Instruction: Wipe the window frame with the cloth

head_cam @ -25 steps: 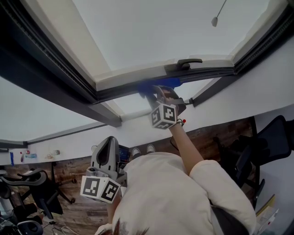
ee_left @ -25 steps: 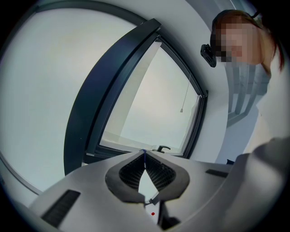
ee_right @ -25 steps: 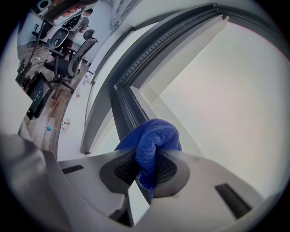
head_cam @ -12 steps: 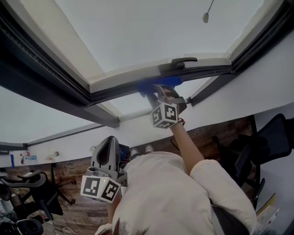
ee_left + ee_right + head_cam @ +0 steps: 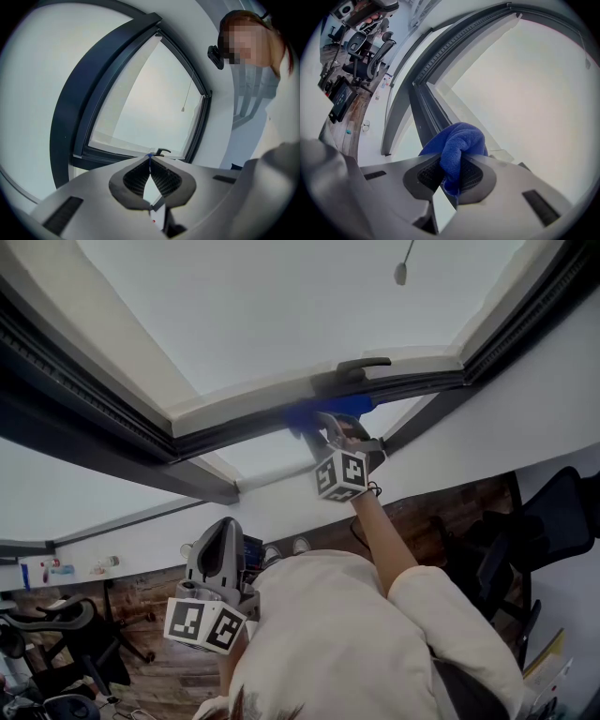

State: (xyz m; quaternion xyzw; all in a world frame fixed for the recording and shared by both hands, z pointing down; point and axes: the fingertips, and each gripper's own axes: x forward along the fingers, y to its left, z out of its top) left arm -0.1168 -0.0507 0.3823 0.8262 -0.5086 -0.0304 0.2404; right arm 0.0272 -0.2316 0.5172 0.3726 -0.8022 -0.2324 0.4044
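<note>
Overhead, the right tongs (image 5: pixel 322 426) are reaching up to the dark lower rail of the window frame (image 5: pixel 234 430) and are clamping a blue cloth (image 5: pixel 325 411) between their jaws. In the right gripper view the cloth (image 5: pixel 458 144) is bunching into a rounded wad that is bulging out past the tips of the right tongs (image 5: pixel 451 161), with a short tail hanging back between the ribbed pads. The wad is pressing against the window frame (image 5: pixel 423 110). From the head view the cloth is spreading lengthwise along the rail, its long axis running with the rail, just below the dark handle (image 5: pixel 361 365). The left tongs (image 5: pixel 221 542) are being held low near the person's chest, well apart from the frame and pointing up toward it. In the left gripper view the jaws of the left tongs (image 5: pixel 150 160) are meeting at the tips with nothing between them.
</note>
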